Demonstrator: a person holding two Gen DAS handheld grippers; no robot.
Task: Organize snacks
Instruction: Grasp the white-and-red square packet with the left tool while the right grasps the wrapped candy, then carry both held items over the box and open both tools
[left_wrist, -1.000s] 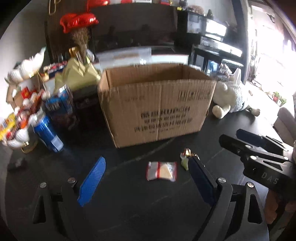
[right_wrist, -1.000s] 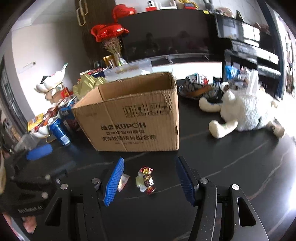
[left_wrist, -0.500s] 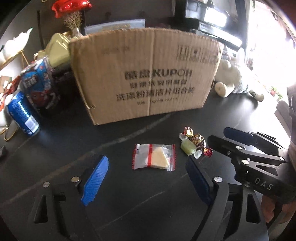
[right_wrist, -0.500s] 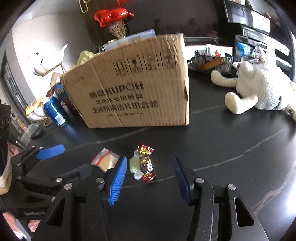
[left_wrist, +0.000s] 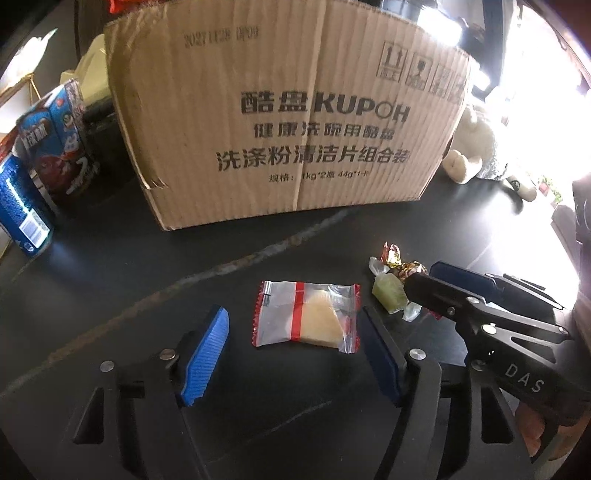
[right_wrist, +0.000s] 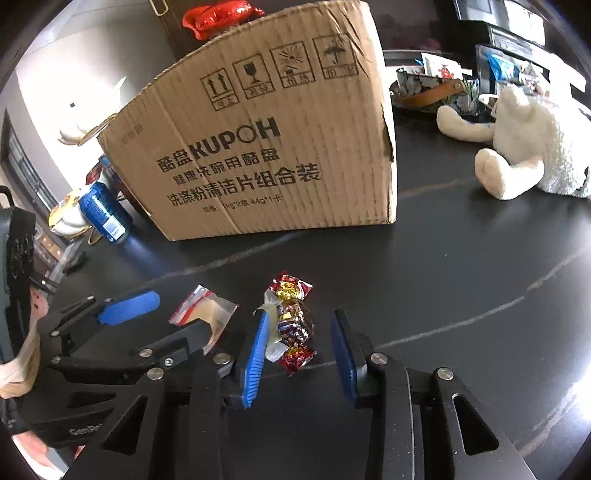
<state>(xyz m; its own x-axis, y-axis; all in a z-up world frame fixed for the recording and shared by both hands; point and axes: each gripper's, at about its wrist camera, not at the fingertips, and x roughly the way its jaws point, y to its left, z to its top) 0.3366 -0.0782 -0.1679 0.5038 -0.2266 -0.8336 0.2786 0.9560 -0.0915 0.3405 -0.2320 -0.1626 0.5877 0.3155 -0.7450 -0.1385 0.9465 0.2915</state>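
Snack packet: clear plastic packet with red stripes and a pale yellow wedge inside (left_wrist: 306, 314) lies flat on the dark worktop (left_wrist: 184, 258), between the blue-padded fingers (left_wrist: 205, 356) of the left gripper (left_wrist: 295, 354).
Left gripper: fingers spread wide on either side of the packet; nothing held.
Candies: red-and-gold foil-wrapped candy (right_wrist: 293, 321) and pale green candy in clear wrap (left_wrist: 388, 293) lie side by side, just right of the packet.
Right gripper (right_wrist: 299, 354): fingers apart, straddling the foil candy; left pad close against the green candy's wrapper, contact unclear; no grip.
Box: brown corrugated cardboard box printed "KUPOH" (left_wrist: 295, 122) stands behind the snacks.
Surroundings: blue drink can (left_wrist: 20, 214) left of box; white plush toy (right_wrist: 532, 144) to the right.
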